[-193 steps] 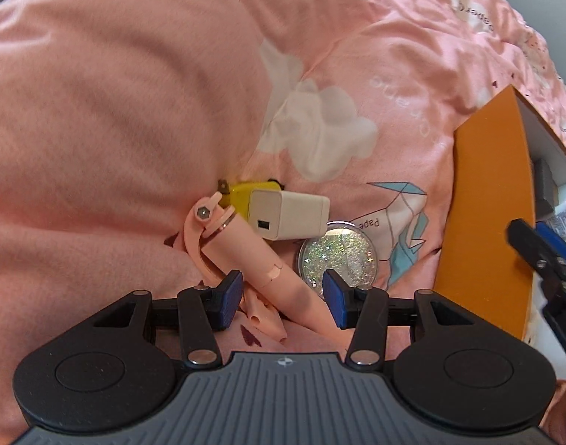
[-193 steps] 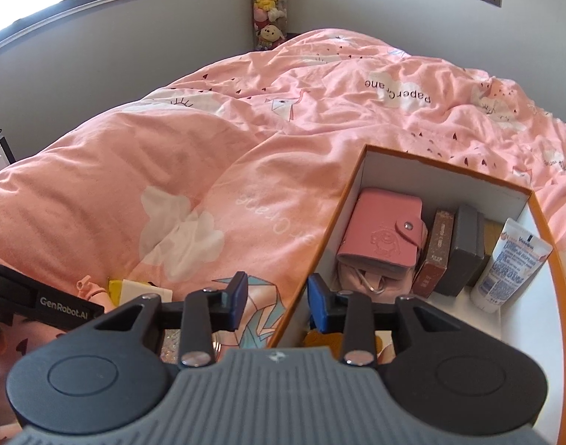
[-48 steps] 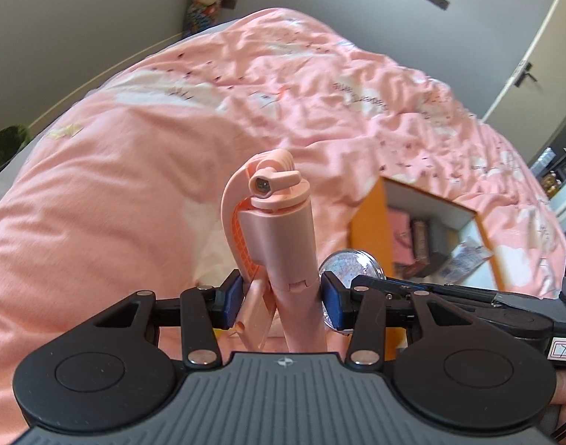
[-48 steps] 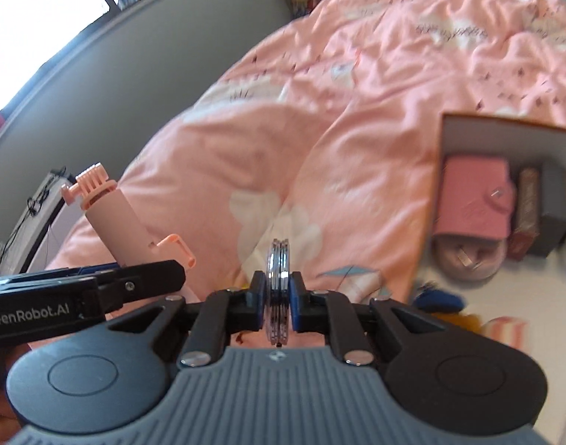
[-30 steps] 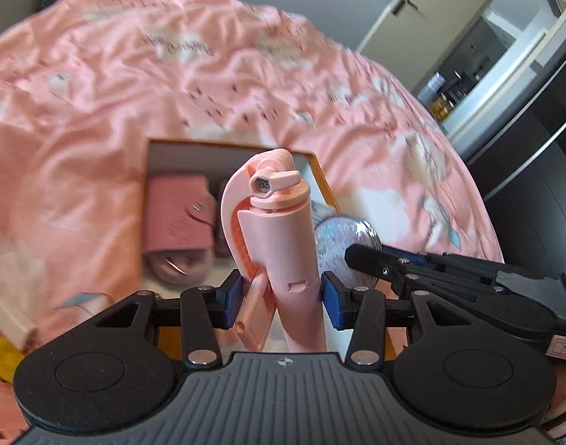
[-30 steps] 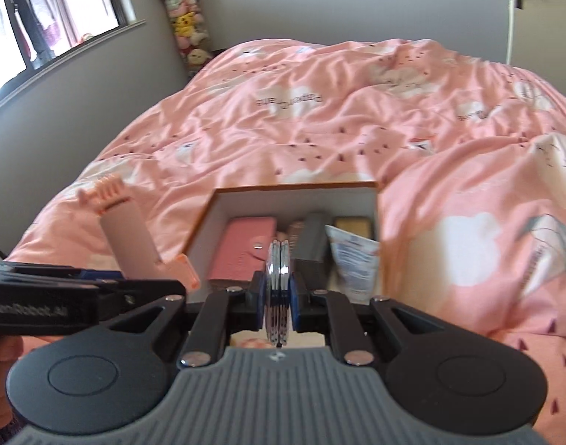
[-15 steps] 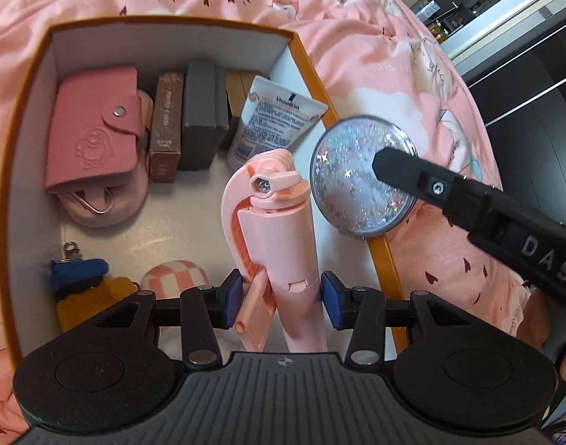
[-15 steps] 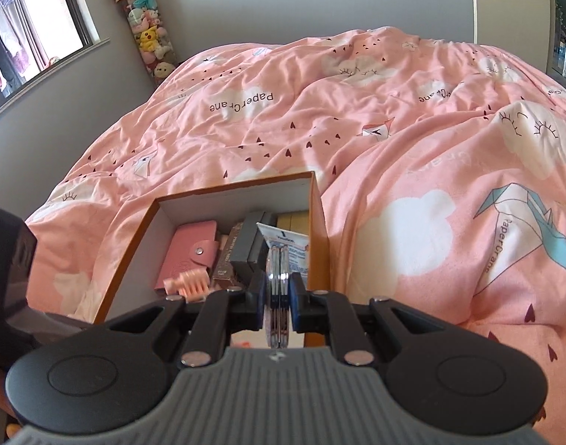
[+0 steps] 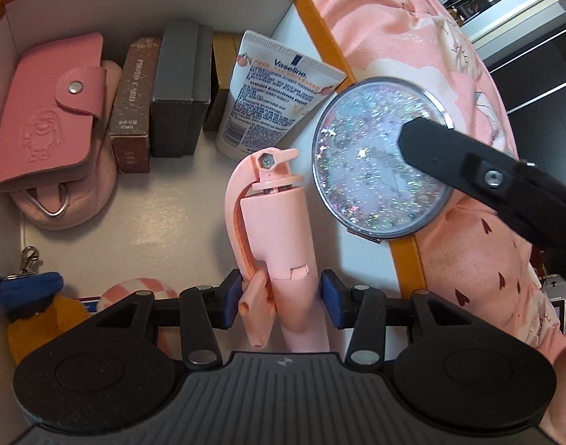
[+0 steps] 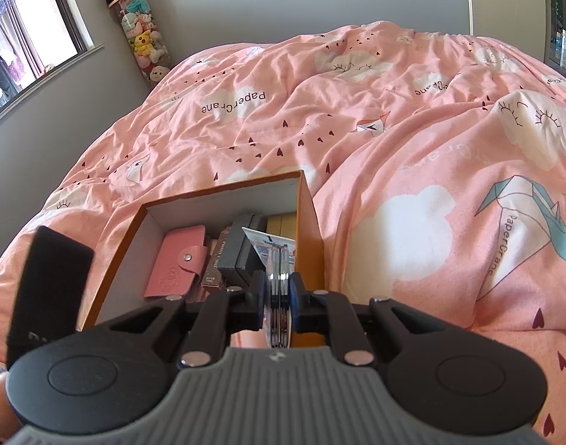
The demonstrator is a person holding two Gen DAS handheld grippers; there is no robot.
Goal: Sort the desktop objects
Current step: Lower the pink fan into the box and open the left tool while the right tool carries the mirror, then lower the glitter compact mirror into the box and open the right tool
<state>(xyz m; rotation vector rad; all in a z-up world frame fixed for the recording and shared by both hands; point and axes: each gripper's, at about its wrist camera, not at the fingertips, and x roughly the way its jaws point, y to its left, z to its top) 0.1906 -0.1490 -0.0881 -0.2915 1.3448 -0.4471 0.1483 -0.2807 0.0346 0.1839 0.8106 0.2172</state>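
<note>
Both claws have come down closer over the box (image 9: 405, 267) than half a second ago. Left claw (image 9: 281, 293) half-spread, pinching pink stick (image 9: 279, 222); right claw (image 10: 279, 285) nearly closed, clamping glitter mirror (image 9: 372, 170) edgewise above box's right wall.

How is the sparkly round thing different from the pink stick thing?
The glitter mirror is flat, round and sparkly; the pink selfie stick is long, plain and matte. The mirror is pinched on edge by the right gripper above the orange box's rim; the stick sits in the left gripper over the box's white floor. Both are held up, not yet set down.
</note>
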